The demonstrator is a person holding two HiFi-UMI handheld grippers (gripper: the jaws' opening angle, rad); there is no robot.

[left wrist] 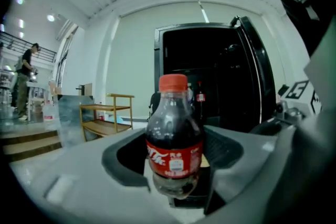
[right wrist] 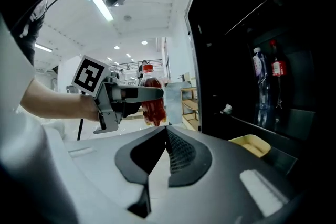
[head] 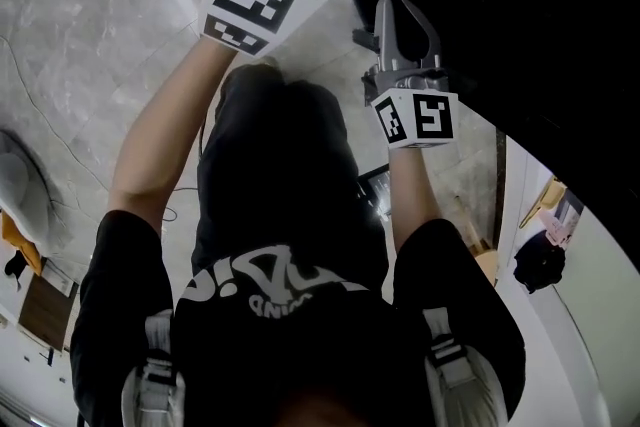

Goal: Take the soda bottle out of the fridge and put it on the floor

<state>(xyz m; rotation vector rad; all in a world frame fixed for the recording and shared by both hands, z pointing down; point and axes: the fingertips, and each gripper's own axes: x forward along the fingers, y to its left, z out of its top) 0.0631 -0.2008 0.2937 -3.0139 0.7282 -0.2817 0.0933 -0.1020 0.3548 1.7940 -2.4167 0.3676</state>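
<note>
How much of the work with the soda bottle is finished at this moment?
Done: the soda bottle is outside the open fridge. In hand: the left claw grips it in the air; the right claw is shut, empty. Left: setting it on the floor.

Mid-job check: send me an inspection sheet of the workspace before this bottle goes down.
Surface: pale marble floor.
Job's things: soda bottle, red cap, upright, outside the open black fridge.
Clutter: two bottles and a yellow tray in the fridge.
Grippers: left hand-held gripper shut on the soda bottle; right hand-held gripper shut, empty.
Cables: thin cable on the floor, left.
Surroundings: wooden trolley, distant person.
</note>
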